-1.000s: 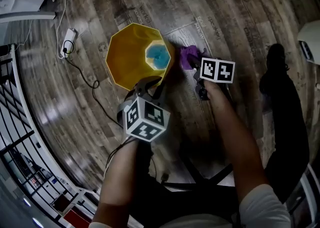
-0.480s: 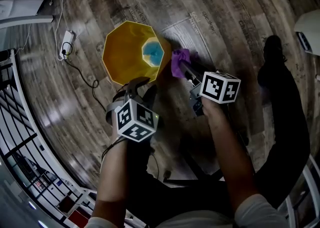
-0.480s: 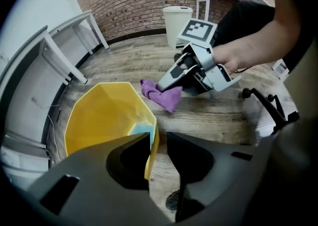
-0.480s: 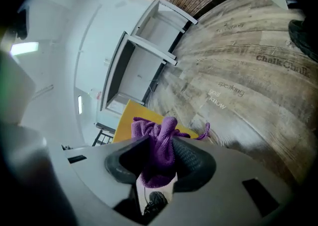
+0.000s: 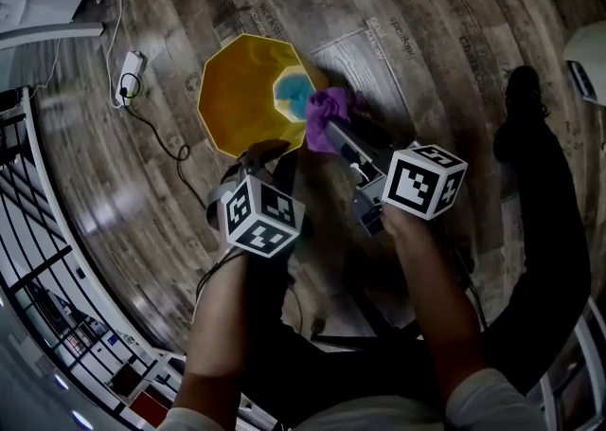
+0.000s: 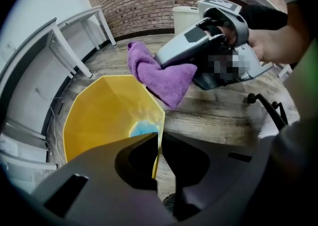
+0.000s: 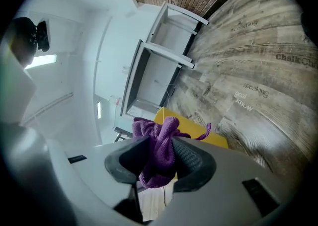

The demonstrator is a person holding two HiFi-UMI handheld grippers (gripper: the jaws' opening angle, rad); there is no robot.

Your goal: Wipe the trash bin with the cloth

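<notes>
Risen right gripper (image 7: 160, 153) clamps cloth (image 5: 325, 115); left gripper (image 6: 160, 139) just closed on trash bin (image 5: 239, 98) rim.

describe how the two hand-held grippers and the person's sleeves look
The left hand-held gripper is dark grey with smooth curved jaws, which have just been closing, the rim of the trash bin between them. The right hand-held gripper is pale grey with dark ribbed pads. Each bears a white cube with black square markers: left cube, right cube. The sleeves are short and white.

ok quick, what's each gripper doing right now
Left gripper: jaws have just been closing, now clamped on the trash bin rim.
Right gripper: shut on the purple cloth.
</notes>
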